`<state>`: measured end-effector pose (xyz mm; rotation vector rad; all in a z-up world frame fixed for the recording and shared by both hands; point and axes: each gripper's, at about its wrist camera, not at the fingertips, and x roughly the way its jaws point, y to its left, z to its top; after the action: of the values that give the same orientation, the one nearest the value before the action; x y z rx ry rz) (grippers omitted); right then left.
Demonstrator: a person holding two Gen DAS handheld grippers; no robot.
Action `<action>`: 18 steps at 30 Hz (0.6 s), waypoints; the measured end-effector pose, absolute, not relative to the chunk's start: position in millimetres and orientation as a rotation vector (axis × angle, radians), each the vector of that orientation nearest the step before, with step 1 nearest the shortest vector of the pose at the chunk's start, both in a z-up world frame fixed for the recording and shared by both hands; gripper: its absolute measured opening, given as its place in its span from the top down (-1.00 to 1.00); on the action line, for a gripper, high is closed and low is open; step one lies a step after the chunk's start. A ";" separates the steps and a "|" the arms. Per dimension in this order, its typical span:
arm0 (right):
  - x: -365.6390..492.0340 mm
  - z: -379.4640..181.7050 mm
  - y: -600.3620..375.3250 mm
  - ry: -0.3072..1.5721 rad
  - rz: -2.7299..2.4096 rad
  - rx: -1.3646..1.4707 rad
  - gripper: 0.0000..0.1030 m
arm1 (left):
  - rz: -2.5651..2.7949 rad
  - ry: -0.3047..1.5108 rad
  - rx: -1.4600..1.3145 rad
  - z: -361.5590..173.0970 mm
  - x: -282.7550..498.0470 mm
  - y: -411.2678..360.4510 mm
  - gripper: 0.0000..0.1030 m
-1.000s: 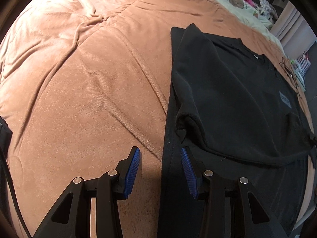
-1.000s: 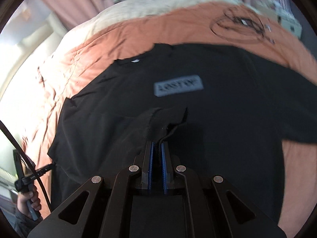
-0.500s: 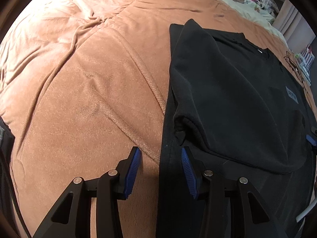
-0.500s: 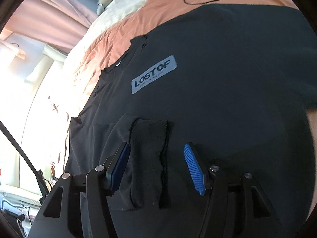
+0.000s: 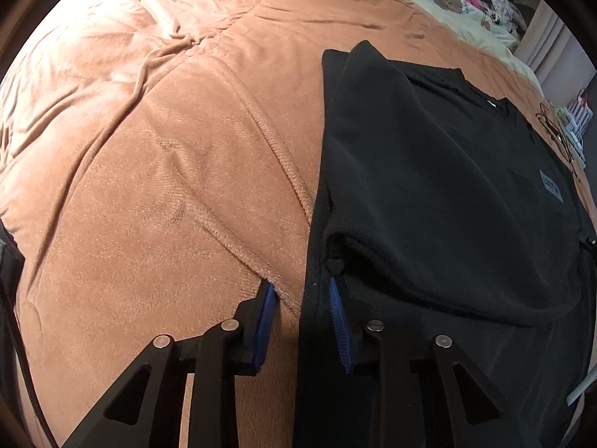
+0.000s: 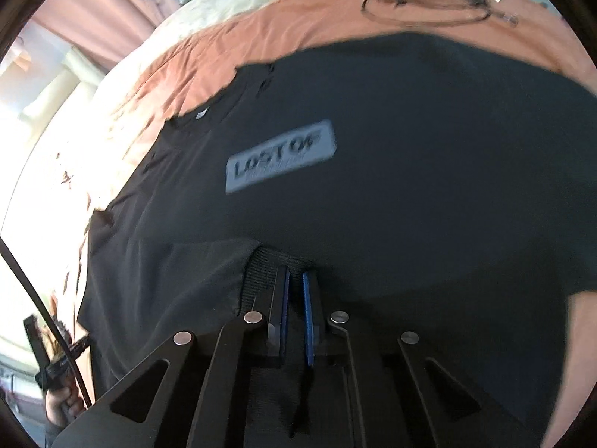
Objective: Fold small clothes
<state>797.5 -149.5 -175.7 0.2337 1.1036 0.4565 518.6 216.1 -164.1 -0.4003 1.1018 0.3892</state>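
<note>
One black shirt (image 5: 447,186): left tongs (image 5: 302,310) gape at its edge, right tongs (image 6: 294,291) pinch its cuff.

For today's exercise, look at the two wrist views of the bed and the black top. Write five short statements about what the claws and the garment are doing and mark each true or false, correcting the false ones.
1. The right claw is shut on the sleeve cuff of the black sweatshirt. True.
2. The left claw is clamped on the garment. False: it is open, straddling the sweatshirt's side edge.
3. The sweatshirt lies on a brown blanket. True.
4. The grey chest patch is covered by the folded sleeve. False: it is in plain view.
5. A coiled cable lies on the sweatshirt. False: it lies on the blanket beyond it.
</note>
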 end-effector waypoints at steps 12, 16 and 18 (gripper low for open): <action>813.0 -119.8 -152.4 0.986 0.331 0.106 0.95 | 0.387 1.078 -0.416 -164.5 512.9 221.7 0.47; 814.8 -120.8 -151.0 0.986 0.278 0.092 0.95 | 0.387 1.082 -0.423 -165.9 514.0 222.3 0.47; 814.7 -125.6 -145.9 0.982 0.260 0.073 0.95 | 0.390 1.084 -0.423 -166.0 514.1 221.9 0.47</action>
<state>814.7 -145.9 -125.6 0.0733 0.9815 0.2603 514.1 221.9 -166.0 -0.4225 1.0839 0.3901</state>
